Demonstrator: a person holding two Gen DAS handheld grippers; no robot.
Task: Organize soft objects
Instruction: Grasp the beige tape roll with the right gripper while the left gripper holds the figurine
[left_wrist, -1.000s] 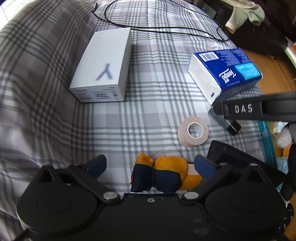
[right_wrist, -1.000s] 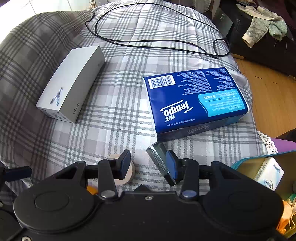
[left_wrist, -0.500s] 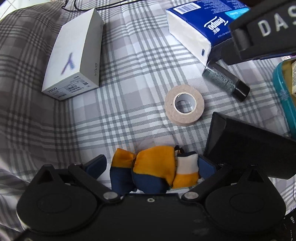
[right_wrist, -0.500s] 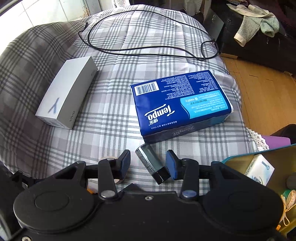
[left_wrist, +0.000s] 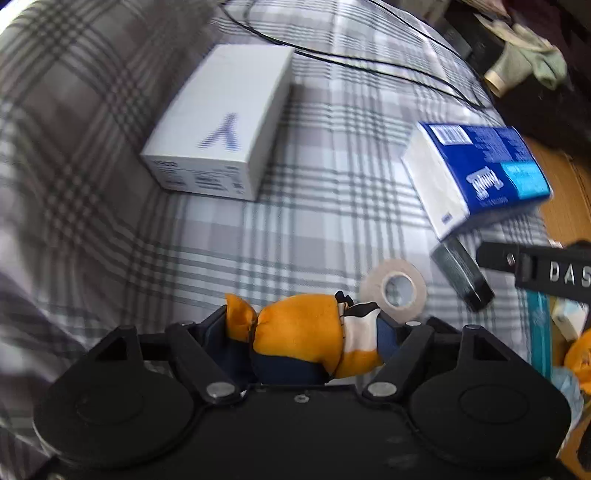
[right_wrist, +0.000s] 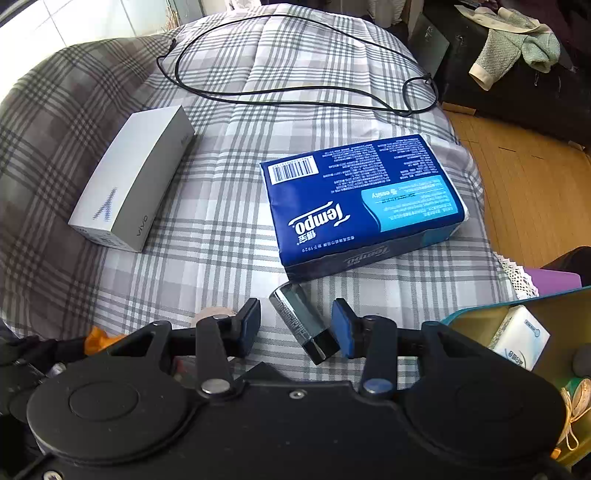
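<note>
Now the left tongs pinch the orange-and-navy soft toy, which half a second ago sat loose between spread pads; it looks lifted off the plaid bed, though motion blur leaves contact uncertain. Judged: grasp made, carry to the teal bin comes next. Right tongs hang spread around the dark bottle, not gripping. Tape roll and tissue pack lie untouched. The toy's underside is hidden by the tong body; the bin is cut off at frame edge.
</note>
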